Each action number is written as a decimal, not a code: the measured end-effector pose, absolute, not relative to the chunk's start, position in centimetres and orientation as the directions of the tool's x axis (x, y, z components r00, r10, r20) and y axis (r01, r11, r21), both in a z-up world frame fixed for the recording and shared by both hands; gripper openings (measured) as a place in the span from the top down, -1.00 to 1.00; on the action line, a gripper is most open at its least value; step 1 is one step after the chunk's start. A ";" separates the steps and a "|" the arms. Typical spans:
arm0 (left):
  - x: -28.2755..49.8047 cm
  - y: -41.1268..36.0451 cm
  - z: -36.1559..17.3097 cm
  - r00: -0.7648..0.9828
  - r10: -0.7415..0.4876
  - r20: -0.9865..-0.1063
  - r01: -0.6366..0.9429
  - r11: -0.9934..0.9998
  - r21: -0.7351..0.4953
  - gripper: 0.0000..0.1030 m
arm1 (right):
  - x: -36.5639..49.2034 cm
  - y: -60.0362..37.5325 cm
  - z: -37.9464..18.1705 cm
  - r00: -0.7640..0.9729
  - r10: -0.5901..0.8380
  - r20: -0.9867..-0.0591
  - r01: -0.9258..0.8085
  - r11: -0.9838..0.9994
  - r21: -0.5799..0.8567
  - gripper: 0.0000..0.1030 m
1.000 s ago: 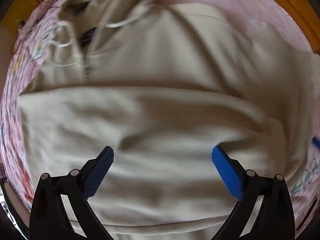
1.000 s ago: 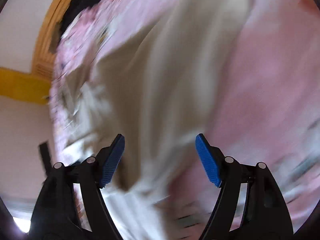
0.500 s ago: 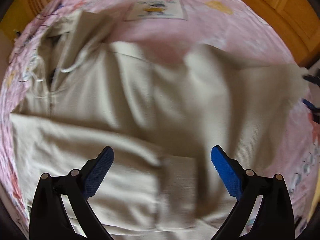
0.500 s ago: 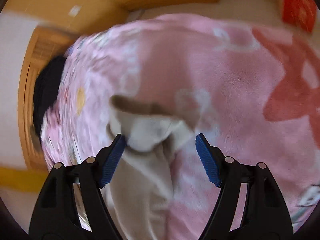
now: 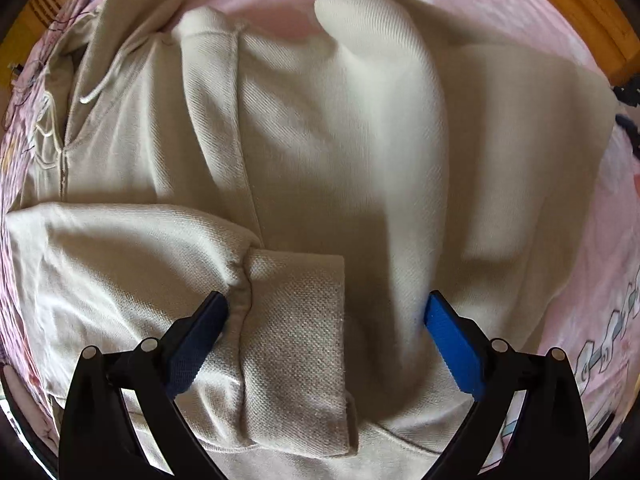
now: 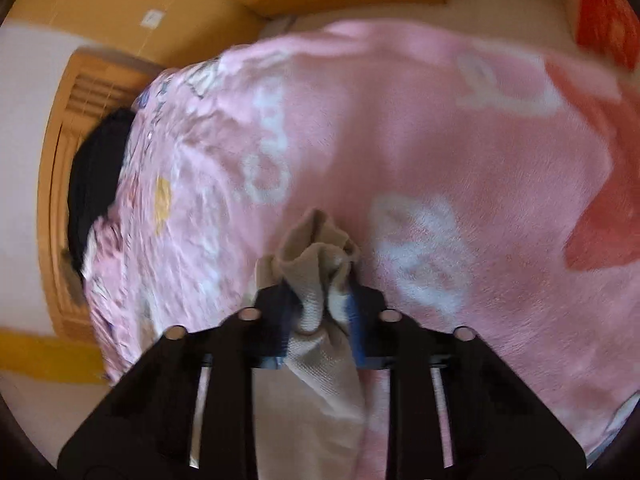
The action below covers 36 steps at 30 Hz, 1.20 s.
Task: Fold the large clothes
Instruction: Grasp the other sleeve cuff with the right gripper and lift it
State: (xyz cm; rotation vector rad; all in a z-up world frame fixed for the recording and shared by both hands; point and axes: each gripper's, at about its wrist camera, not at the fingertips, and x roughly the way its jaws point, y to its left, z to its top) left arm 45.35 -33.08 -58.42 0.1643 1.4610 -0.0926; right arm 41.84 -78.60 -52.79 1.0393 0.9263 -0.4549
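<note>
Left view looks straight down; right, blurred, seemingly slants over blanket (image 6: pixel 420 140).

- Right gripper (image 6: pixel 319 316): jaws closing on bunched beige garment fabric (image 6: pixel 316 264), which sits between the pads.
- Pink patterned blanket (image 6: pixel 420 152) under and beyond the gripper.
- Dark cloth (image 6: pixel 96 176) at the blanket's left edge.

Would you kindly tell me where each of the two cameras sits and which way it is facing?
Left wrist: on the left tongs, looking straight down on the cream hoodie; its open black arms and blue pads frame a folded sleeve cuff.
Right wrist: on the right tongs, angled down across the pink blanket toward wooden furniture; jaws closing on bunched cream cloth.
Shared: hoodie and blanket.
</note>
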 end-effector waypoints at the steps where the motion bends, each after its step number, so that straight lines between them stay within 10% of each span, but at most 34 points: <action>1: 45.4 -33.2 -58.6 0.102 0.037 -0.994 0.179 0.982 0.055 -0.84 | 41.6 -78.4 -52.5 0.556 0.086 -0.827 0.704 0.479 0.524 0.66; 14: 46.2 -32.5 -61.5 0.149 -0.007 -0.989 0.240 0.970 0.029 -0.87 | 36.9 -77.3 -36.6 0.708 -0.049 -0.704 0.539 0.682 0.495 0.73; 24: 45.9 -25.8 -57.8 0.072 -0.258 -0.963 0.167 0.955 -0.244 -0.87 | 33.0 -66.8 -23.1 0.793 -0.106 -0.599 0.391 0.843 0.369 0.76; 36: 43.6 -2.7 -51.6 0.266 -0.066 -0.962 -0.065 0.994 -0.087 -0.87 | 36.9 -35.1 -19.2 0.839 0.317 -0.442 -0.117 0.899 0.423 0.76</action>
